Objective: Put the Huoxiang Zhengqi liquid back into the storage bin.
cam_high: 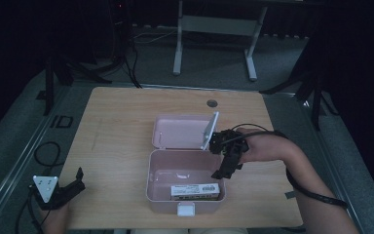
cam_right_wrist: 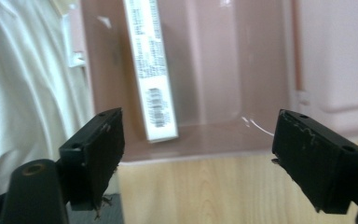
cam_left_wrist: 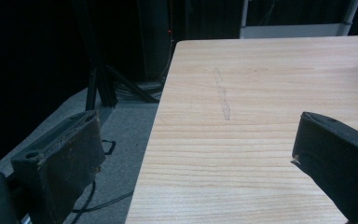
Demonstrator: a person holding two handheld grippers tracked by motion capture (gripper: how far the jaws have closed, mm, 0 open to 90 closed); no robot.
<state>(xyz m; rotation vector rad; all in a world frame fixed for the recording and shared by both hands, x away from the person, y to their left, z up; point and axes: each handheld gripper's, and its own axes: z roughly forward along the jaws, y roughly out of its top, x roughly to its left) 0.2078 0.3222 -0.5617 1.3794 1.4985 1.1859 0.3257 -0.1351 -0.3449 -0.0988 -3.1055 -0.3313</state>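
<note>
Pink plastic box (cam_high: pixel 158 187) stands open at the near middle of the wooden table (cam_high: pixel 117 126), lid (cam_high: pixel 180 130) laid back behind it. A white carton (cam_high: pixel 196 189) lies flat inside, against the near wall. The right gripper (cam_high: pixel 228 163) hovers above the box's right edge, jaws wide and empty. The left gripper (cam_high: pixel 73 187) rests at the table's near left corner, jaws spread, holding nothing. Judgement: the placing step looks done; the next move likely calls for catching the lid and swinging it shut.
</note>
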